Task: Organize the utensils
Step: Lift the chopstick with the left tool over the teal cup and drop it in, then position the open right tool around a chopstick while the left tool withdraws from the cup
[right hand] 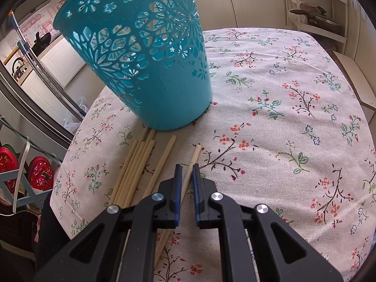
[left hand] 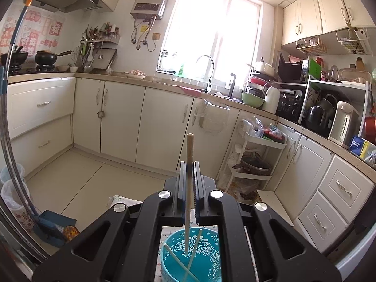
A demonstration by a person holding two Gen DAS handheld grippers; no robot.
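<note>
My left gripper [left hand: 189, 164] is shut on a wooden chopstick [left hand: 189, 155] and holds it upright, its lower end inside the teal cut-out basket [left hand: 206, 258] directly below. Two chopsticks [left hand: 178, 262] lie crossed inside that basket. In the right wrist view the same teal basket [right hand: 150, 56] stands on the floral tablecloth [right hand: 282, 117]. Several loose chopsticks [right hand: 138, 164] lie on the cloth in front of it. My right gripper [right hand: 186, 165] is low over the cloth, its jaws a narrow gap apart around one chopstick [right hand: 193, 157] and not pressed onto it.
The table's left edge [right hand: 68, 155] drops off beside the loose chopsticks. Kitchen cabinets [left hand: 159, 122], a white trolley [left hand: 253, 155] and a long-handled dustpan [left hand: 54, 225] stand on the floor beyond the table.
</note>
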